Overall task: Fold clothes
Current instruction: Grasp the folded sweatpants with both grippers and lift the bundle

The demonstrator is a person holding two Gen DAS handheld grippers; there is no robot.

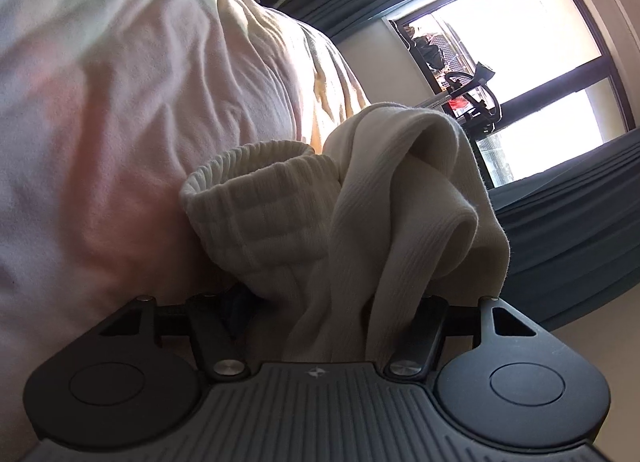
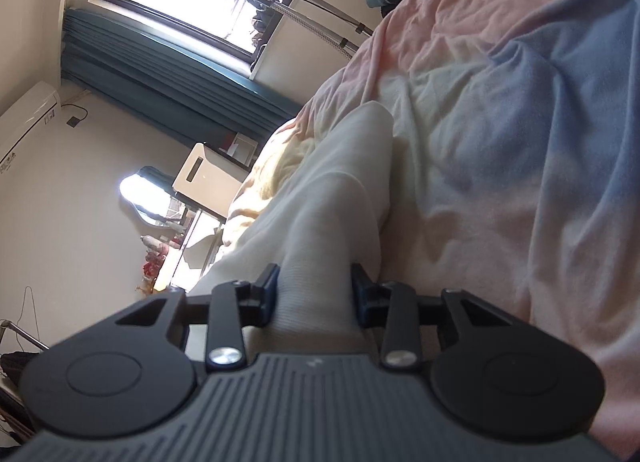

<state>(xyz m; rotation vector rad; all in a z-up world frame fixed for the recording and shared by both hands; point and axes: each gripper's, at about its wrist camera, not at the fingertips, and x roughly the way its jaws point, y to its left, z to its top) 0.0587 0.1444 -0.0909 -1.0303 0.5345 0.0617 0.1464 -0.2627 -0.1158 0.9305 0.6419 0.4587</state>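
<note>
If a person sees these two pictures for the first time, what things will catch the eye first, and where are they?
First, the white ribbed sock, bunched up in the left claw and filling the middle of the left wrist view. In the right wrist view, white fabric held in the right claw stretches over the pink and blue bedsheet. The bright window with teal curtains glares behind.

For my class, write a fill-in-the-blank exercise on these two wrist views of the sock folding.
1. The left hand-held gripper holds a ribbed white ____.
2. Behind the sock, the window has ____ curtains.
3. The right hand-held gripper is ____ on a white sock.
4. Both socks hang over a ____.

Missing words: sock; blue; shut; bed
</note>
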